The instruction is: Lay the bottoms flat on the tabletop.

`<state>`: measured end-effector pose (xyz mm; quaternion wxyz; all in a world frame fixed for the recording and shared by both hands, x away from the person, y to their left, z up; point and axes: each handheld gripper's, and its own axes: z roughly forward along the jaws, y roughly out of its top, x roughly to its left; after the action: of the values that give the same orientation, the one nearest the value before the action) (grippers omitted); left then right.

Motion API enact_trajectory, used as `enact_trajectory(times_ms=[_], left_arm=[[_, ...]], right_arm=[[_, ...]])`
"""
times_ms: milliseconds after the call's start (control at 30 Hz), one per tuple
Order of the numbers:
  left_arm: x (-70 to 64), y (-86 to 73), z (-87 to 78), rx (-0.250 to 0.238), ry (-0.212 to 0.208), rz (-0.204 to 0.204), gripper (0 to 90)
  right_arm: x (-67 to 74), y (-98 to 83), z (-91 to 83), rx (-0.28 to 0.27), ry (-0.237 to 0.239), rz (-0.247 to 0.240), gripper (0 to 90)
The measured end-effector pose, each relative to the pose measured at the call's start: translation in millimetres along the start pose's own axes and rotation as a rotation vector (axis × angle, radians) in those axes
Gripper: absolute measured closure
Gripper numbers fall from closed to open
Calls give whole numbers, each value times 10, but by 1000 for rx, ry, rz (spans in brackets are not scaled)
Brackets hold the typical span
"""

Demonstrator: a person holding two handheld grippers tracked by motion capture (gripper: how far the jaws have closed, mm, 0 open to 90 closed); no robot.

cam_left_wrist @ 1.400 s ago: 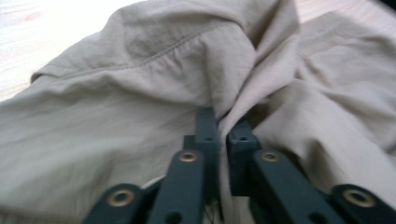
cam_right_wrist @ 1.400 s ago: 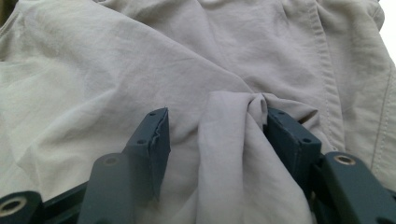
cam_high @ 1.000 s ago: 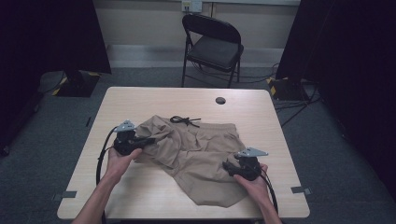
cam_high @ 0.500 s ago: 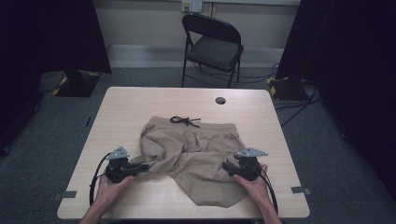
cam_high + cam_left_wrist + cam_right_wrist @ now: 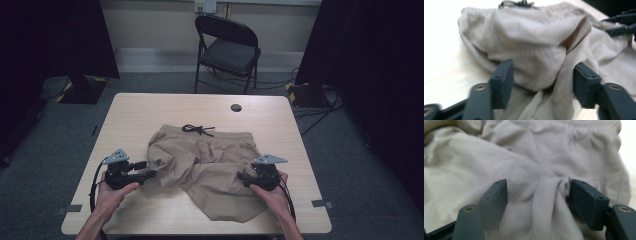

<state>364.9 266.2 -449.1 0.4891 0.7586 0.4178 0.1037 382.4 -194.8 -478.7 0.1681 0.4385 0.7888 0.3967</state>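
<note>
Shorts [image 5: 210, 165] crumpled between left gripper [image 5: 150, 170] and right gripper [image 5: 241, 177]; jaws opening.

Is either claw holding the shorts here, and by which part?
Neither. Both the left claw and right claw have just opened; the tan shorts lie loose between their jaws.

Tan shorts [image 5: 207, 170] are lying rumpled across the middle of the table, waistband facing the far side, black drawstring [image 5: 198, 130] resting on the wood there.
</note>
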Motion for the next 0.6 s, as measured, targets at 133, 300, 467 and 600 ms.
enact_trajectory(times_ms=[133, 300, 467, 600], left_arm=[[8, 186, 8, -41, -8, 3, 324], [50, 421, 142, -82, -2, 3, 316], [213, 454, 558, -8, -10, -59, 480], [258, 251, 835, 108, -32, -65, 632]], right_arm=[[-29, 109, -33, -19, -7, 9, 300], [-94, 347, 63, -43, -19, 11, 323], [-162, 425, 336, -4, -18, 17, 378], [-179, 315, 527, 75, -28, 32, 369]])
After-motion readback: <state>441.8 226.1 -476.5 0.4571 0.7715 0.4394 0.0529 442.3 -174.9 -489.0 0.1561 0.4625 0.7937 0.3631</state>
